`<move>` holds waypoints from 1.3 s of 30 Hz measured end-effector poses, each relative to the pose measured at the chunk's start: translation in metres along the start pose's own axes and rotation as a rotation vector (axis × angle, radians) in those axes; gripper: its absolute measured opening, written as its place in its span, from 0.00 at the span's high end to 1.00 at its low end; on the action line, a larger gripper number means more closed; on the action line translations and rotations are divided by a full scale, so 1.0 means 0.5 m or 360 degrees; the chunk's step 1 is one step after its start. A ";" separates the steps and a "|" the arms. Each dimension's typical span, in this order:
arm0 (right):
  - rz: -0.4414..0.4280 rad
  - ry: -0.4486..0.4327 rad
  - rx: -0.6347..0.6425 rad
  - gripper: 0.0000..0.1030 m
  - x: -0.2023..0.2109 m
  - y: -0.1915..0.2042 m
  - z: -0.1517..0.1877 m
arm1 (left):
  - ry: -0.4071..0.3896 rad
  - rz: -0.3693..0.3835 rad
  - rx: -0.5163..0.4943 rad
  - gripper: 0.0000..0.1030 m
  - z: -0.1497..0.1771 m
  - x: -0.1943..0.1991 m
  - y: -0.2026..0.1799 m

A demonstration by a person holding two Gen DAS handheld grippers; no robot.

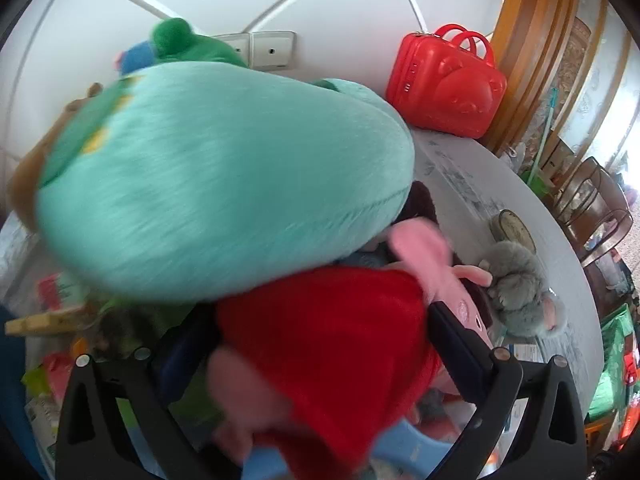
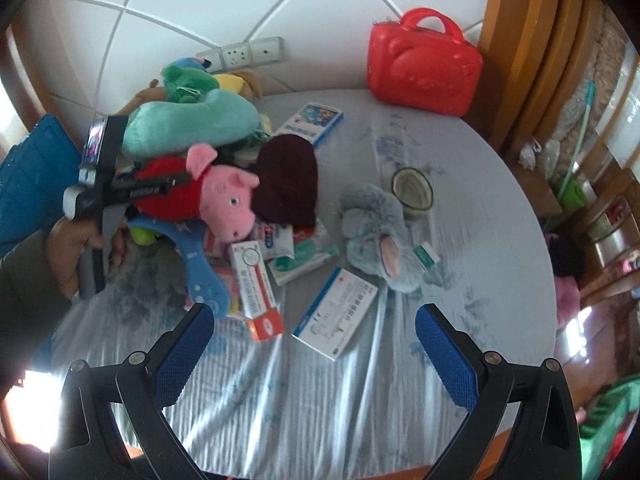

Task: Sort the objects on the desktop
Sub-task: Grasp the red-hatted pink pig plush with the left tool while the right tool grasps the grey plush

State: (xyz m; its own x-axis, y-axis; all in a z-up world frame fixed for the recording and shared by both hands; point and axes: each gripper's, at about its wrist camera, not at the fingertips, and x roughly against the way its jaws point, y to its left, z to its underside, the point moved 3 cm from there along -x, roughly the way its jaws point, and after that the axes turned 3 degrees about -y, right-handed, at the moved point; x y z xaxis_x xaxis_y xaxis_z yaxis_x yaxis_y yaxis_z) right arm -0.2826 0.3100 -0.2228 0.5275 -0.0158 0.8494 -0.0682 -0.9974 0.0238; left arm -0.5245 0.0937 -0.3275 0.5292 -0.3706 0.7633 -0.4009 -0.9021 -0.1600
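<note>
A pink pig plush point(image 1: 320, 340) in a red dress is lifted off the pile, and my left gripper point(image 1: 316, 320) is shut on its red body. From the right wrist view the pig plush point(image 2: 228, 200) hangs head-right in the left gripper point(image 2: 160, 188), which a hand holds. Just behind it lies a teal plush point(image 1: 224, 200) point(image 2: 192, 124). My right gripper point(image 2: 312, 316) stands open over the table's front, nothing between its fingers. A grey mouse plush point(image 2: 376, 232) lies mid-table beside a maroon beanie point(image 2: 288, 180).
A red toy case point(image 2: 424, 72) stands at the back of the round table point(image 2: 480, 240). Several medicine boxes, among them a red-and-white box point(image 2: 256, 280) and a blue-and-white box point(image 2: 336, 316), lie near a blue plastic toy point(image 2: 200, 264). A round tin point(image 2: 412, 192) sits behind the mouse. Chairs stand at right.
</note>
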 end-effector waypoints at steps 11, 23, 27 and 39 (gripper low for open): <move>0.0022 0.0037 -0.0016 0.01 -0.034 -0.025 -0.009 | 0.0016 0.0061 -0.0031 0.38 0.009 0.038 -0.020; 0.0090 0.0064 0.0038 0.01 -0.275 -0.097 -0.094 | -0.0139 0.0043 -0.0027 0.39 0.027 0.241 -0.010; 0.0124 0.0144 0.0036 0.01 -0.386 -0.122 -0.106 | -0.0166 -0.0013 -0.0018 0.39 0.030 0.292 0.009; 0.0181 0.0391 -0.0006 0.45 -0.568 -0.168 -0.083 | -0.0199 -0.0094 0.0059 0.39 0.049 0.361 0.041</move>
State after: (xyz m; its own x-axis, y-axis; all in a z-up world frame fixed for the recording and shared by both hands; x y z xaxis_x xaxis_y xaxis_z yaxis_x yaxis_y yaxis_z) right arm -0.4619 0.4011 -0.4443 0.2952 -0.1096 0.9491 -0.1184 -0.9899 -0.0774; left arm -0.4192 0.0030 -0.2084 0.6409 -0.3395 0.6885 -0.3398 -0.9297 -0.1420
